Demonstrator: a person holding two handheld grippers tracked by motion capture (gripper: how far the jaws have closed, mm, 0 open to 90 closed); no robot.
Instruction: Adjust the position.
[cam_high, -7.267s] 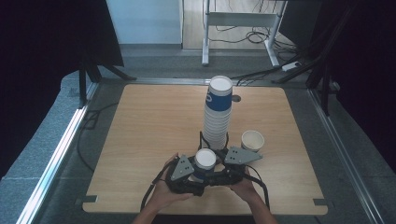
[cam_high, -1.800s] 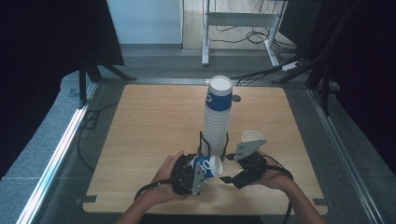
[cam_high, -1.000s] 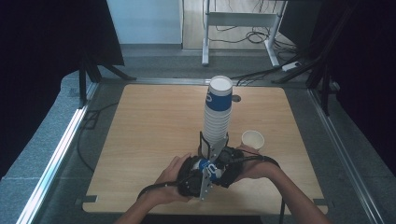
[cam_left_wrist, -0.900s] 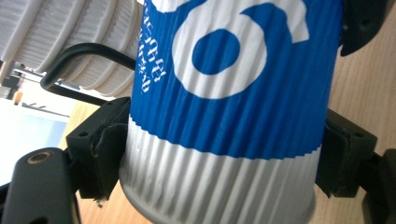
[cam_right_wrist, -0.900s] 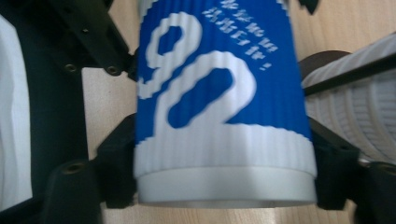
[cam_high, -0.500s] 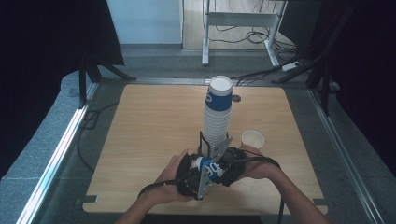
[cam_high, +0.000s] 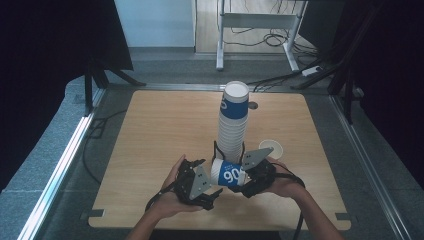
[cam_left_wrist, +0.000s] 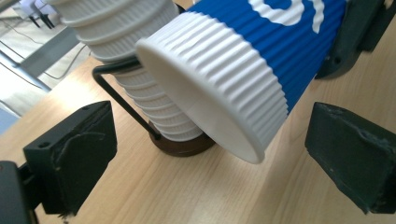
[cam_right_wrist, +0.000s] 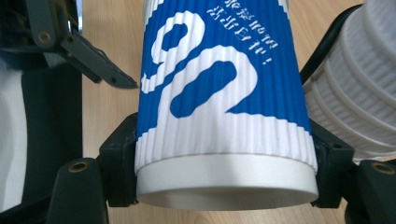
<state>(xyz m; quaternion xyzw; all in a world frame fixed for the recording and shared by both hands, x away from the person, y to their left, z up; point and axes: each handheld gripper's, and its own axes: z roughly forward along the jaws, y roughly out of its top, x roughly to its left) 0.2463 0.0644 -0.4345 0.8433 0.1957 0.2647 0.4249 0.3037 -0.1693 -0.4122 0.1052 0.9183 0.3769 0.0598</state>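
Right gripper (cam_high: 250, 176) clamps the cup (cam_high: 227, 172) sideways beside the stack (cam_high: 232, 125); left gripper (cam_high: 202, 187), jaws just opened, stands clear. Risk: a swinging cup could topple the stack.

Grey floor (cam_high: 50, 150), black curtains (cam_high: 45, 40), white metal table frame (cam_high: 260, 20) beyond.

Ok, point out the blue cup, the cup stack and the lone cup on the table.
blue cup (cam_high: 231, 174): high view, its blue band.
cup stack (cam_high: 233, 131): high view, white ribbed middle.
lone cup (cam_high: 273, 148): high view, open rim.
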